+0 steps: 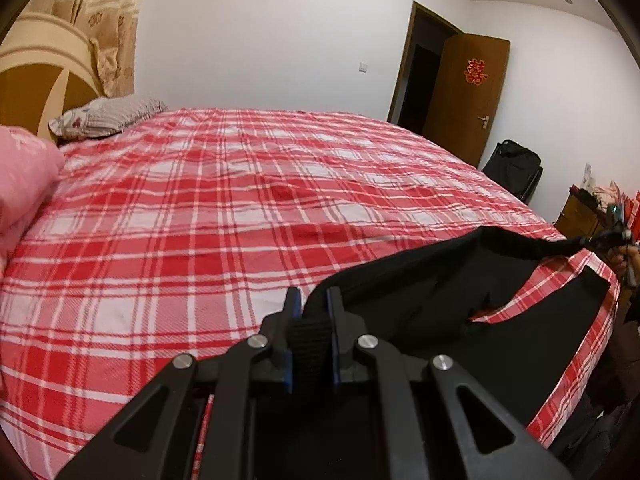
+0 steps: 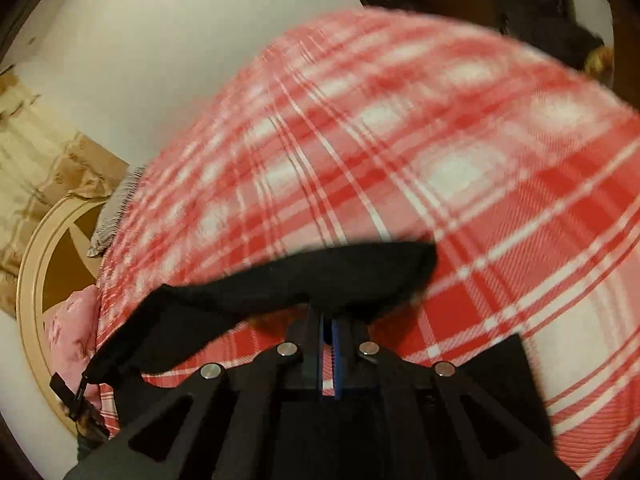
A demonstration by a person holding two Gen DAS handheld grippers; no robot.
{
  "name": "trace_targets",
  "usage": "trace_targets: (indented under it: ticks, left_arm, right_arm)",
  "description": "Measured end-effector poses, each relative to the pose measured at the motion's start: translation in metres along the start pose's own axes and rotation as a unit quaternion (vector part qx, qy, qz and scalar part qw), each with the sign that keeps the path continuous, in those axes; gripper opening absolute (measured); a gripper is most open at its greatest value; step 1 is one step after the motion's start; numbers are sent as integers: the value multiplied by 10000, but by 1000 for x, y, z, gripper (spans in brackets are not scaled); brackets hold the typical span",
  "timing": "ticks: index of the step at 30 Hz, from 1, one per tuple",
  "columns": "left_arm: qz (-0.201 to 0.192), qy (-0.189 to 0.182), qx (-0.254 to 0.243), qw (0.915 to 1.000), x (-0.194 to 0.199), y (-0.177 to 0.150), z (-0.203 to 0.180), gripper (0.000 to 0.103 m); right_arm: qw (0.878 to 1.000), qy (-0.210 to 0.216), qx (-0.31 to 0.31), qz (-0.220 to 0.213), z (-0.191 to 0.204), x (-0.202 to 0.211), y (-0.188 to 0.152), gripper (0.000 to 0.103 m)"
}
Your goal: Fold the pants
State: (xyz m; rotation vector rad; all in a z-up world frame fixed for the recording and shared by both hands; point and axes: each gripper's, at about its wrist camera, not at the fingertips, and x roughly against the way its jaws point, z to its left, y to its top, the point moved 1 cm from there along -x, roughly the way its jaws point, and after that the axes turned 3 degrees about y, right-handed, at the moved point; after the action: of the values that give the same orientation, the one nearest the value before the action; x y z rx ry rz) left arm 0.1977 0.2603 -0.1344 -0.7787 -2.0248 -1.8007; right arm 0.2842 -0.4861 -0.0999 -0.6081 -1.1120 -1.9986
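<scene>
With my left gripper [image 1: 313,308] and right gripper [image 2: 330,316] each pinching the black pants [image 1: 440,280] above the plaid bed [image 1: 200,200], folding has barely begun.

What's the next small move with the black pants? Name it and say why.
Probably lift both ends and carry them further over the bed. The left gripper is shut on the pants and the right gripper pinches the other end, but the cloth sags and bunches near the plaid bedsheet's edge.

Red-plaid bed [image 1: 240,208] carries black pants [image 1: 540,316] (partly lifted) and pillows [image 1: 108,116]
</scene>
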Motion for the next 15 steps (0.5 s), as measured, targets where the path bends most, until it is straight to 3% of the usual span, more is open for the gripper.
trace_targets:
  ticks: [6, 11, 15]
  left_arm:
    - [-105, -132, -16, 9999, 17, -9, 4, 13]
    - [-75, -364, 94, 9993, 32, -42, 9, 13]
    - [-39, -514, 336, 9981, 42, -70, 17, 13]
  right_arm:
    - [9984, 24, 457, -322, 4, 54, 6, 2]
    - [9979, -68, 645, -46, -27, 65, -31, 2]
    - [9986, -294, 428, 89, -62, 67, -65, 2]
